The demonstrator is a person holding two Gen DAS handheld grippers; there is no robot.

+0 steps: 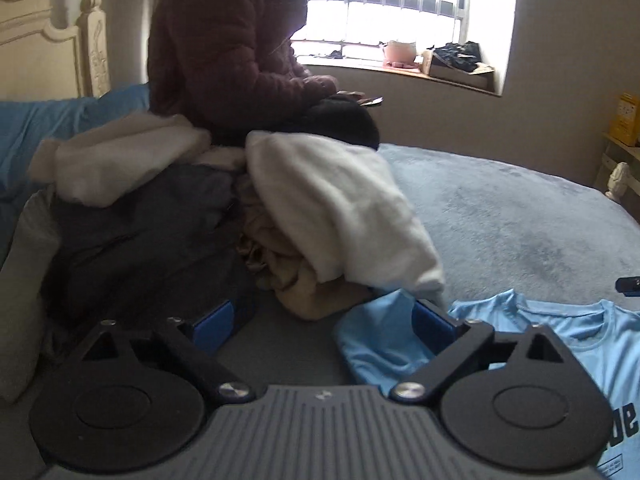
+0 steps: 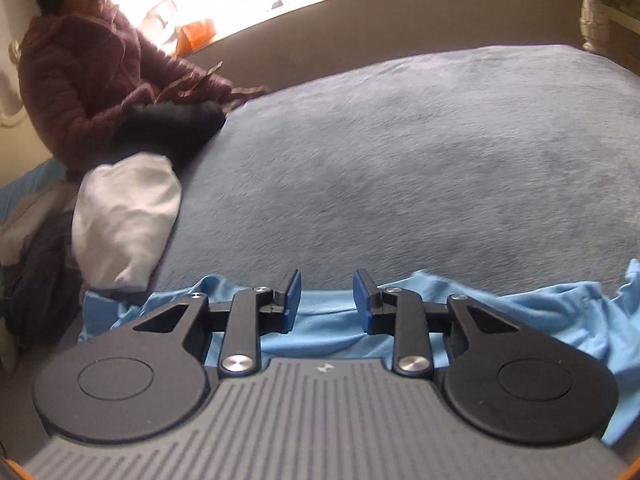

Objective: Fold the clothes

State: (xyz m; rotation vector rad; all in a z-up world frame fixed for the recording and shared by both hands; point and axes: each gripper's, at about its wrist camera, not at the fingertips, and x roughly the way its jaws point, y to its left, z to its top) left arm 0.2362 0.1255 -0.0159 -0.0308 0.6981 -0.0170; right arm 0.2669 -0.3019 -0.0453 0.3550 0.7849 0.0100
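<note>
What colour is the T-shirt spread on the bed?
Light blue T-shirt with dark lettering; left wrist view shows it best.

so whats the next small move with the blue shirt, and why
Probably bring the left gripper down on the sleeve and close. Its jaws stand wide open with nothing held, and the shirt still lies unfolded, rumpled on the bed.

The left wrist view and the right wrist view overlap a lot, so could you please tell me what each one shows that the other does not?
Only the left wrist view shows the shirt's printed dark lettering, the tan garment in the clothes pile, the carved headboard and the left gripper, jaws wide open and empty.

Only the right wrist view shows the right gripper, jaws apart with nothing pinched, above the shirt's crumpled edge.

Both show the light blue T-shirt, the white garment, the grey-blue bedspread, the seated person in a maroon jacket and the window sill.
</note>
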